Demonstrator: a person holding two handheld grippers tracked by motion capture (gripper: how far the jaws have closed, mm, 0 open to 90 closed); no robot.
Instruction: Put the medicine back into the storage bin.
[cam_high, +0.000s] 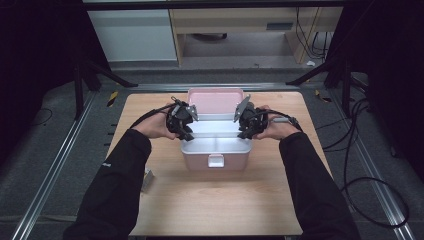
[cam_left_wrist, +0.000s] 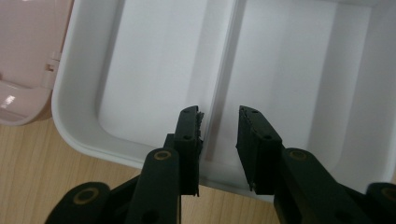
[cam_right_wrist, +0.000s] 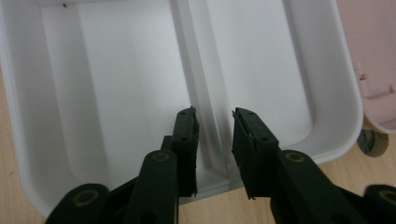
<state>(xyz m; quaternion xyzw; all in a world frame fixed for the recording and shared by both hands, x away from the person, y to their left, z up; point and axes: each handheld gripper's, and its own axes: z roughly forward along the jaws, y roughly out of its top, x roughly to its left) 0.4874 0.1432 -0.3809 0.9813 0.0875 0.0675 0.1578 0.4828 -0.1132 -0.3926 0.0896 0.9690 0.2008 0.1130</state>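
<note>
While the pink box (cam_high: 215, 155) sits mid-table with its lid (cam_high: 216, 101) already thrown back, both hands are down at the white tray (cam_high: 216, 145) nested in its top. That much looks done: box open, tray exposed and, as far as I can see, empty.

Now the grab. Left gripper (cam_high: 184, 131) is at the tray's left end, right gripper (cam_high: 244, 131) at the right end, a mirrored pair. In the left gripper view, the jaws straddle the tray's centre divider (cam_left_wrist: 219, 116), partly closed, with a gap visible on both sides of the ridge, so no grip yet. Same story in the right gripper view: jaws either side of the divider (cam_right_wrist: 205, 116), narrowed but not pressing on it.

So I judge this as the pinch just short of landing. Left to do: clamp that divider at both ends, then lift the tray out level and set it on the table (cam_high: 210, 200).
</note>
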